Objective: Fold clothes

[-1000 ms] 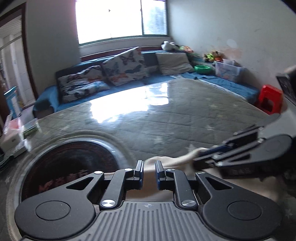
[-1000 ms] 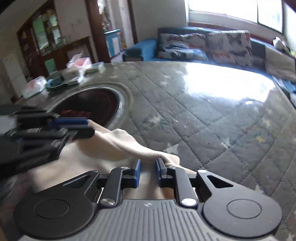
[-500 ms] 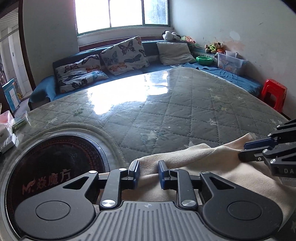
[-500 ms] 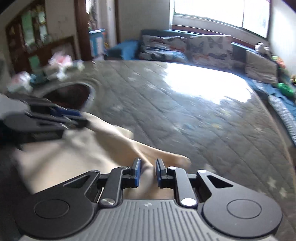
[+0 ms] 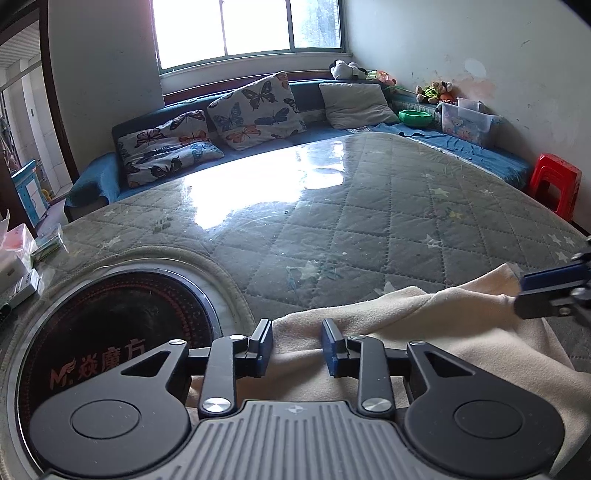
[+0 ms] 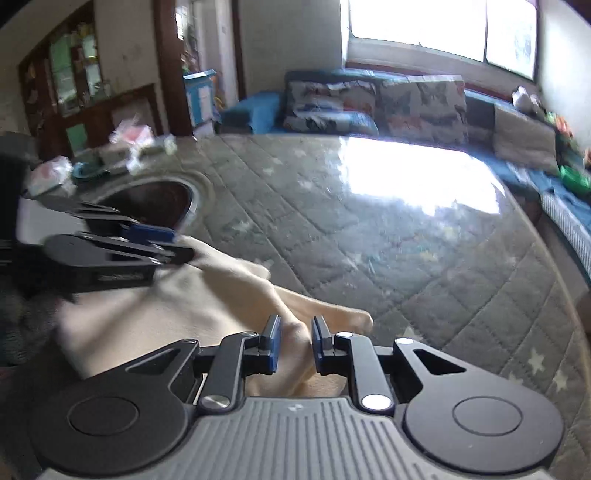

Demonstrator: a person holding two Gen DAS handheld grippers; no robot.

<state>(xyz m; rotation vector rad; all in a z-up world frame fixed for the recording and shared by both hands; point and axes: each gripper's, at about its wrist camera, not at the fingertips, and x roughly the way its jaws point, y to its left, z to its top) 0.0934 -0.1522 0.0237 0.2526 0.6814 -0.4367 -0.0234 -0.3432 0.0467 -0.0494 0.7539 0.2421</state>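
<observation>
The left gripper (image 5: 297, 345) is low over the near edge of the bench (image 5: 369, 221). Its jaws are opening. The cream cloth (image 5: 424, 332) lies between them, but the blue pads (image 5: 264, 341) do not press on it. There is a gap on each side.

The right gripper (image 6: 295, 345) is also at the near edge. Its jaws are close together and pinch a raised fold of the cream cloth (image 6: 221, 295). The cloth bunches up between the blue pads (image 6: 274, 343).

The cloth is soft and pale. It lies along the near edge of the bench and runs from one gripper to the other. In the left view, the tip of the right gripper (image 5: 546, 288) pokes in from the right side, at the far corner of the cloth. In the right view, the left gripper (image 6: 155, 243) comes in from the left, over the cloth's other end. That part is blurry.

The bench has a grey quilted cover with little stars, and it shines. A round dark plate (image 5: 107, 332) with red letters is set into the bench, just beside the cloth on the left.

Small boxes and packets (image 5: 18, 266) sit at the left edge of the bench.

Past the far edge is a blue sofa (image 5: 96, 177) with butterfly pillows (image 5: 255, 107). A red stool (image 5: 554, 184) stands by the right wall. A bright window (image 5: 243, 26) is behind the sofa.
</observation>
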